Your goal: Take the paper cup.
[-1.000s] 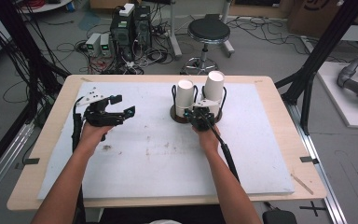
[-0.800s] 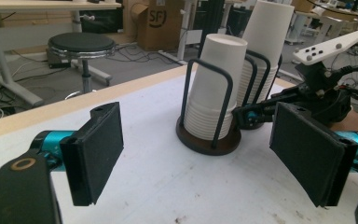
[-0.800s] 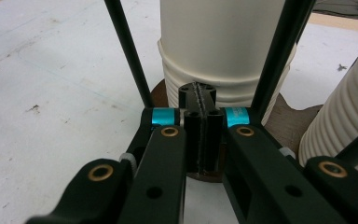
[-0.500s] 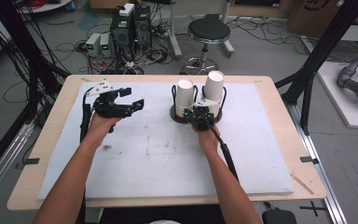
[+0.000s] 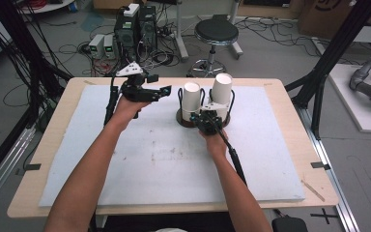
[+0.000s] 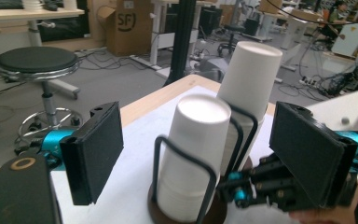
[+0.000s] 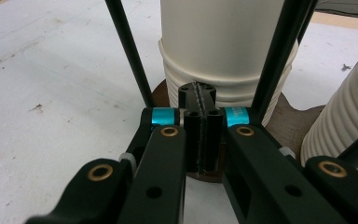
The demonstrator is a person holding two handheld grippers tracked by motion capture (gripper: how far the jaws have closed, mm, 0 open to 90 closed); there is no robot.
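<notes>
- Risk: the left gripper (image 5: 162, 92), jaws spread wide and empty, could knock the nearer cup stack (image 5: 191, 99) over if it comes in tilted.
- The right gripper (image 5: 206, 122), jaws pressed together, steadies the brown holder base (image 7: 293, 122) on the surface (image 5: 174, 159).
- Both stacks stand upright in the wire holder (image 6: 186, 161).

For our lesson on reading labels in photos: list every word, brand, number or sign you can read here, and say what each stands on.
"SF", with a curved mark round it: on the brown cardboard box on the floor behind the stool, in the left gripper view.
Partly cut-off dark print on another cardboard box at the top edge of the high view: unreadable.
The paper cups, their wire holder and the grippers: no readable text.
</notes>
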